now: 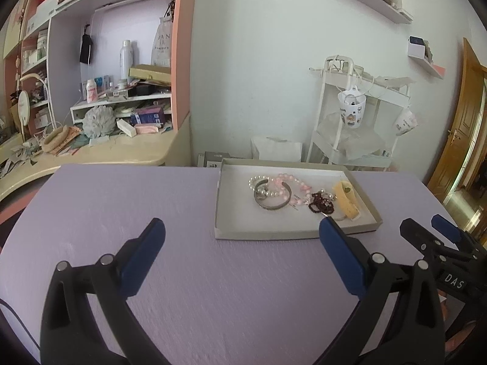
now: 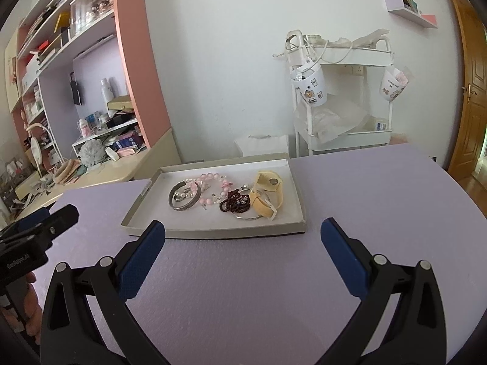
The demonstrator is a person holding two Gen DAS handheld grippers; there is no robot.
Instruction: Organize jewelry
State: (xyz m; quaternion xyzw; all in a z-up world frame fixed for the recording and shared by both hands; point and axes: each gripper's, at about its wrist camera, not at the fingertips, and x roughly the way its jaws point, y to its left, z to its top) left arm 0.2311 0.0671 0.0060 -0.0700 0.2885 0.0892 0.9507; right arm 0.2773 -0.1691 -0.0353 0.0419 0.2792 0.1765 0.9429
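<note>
A shallow grey-white tray [image 1: 234,231] [image 2: 137,213] lies on the lilac table [image 1: 137,200] [image 2: 365,188]. In it lie a silver cuff bangle [image 1: 274,205] [image 2: 186,205], a pearl bracelet [image 1: 254,181], a pink bead bracelet [image 1: 293,179] [image 2: 210,178], a dark red bead bracelet [image 1: 319,203] [image 2: 236,203] and a yellow watch strap [image 1: 347,197] [image 2: 266,203]. My left gripper [image 1: 242,228] is open and empty, just short of the tray's near edge. My right gripper [image 2: 243,228] is open and empty at the tray's near edge. Each gripper shows at the other view's edge.
A cluttered desk with pink shelving [image 1: 100,115] [image 2: 100,140] stands at the back left. A white trolley with hanging cups [image 1: 356,115] [image 2: 341,97] stands behind the table. A wooden door [image 1: 468,140] [image 2: 468,91] is at the right.
</note>
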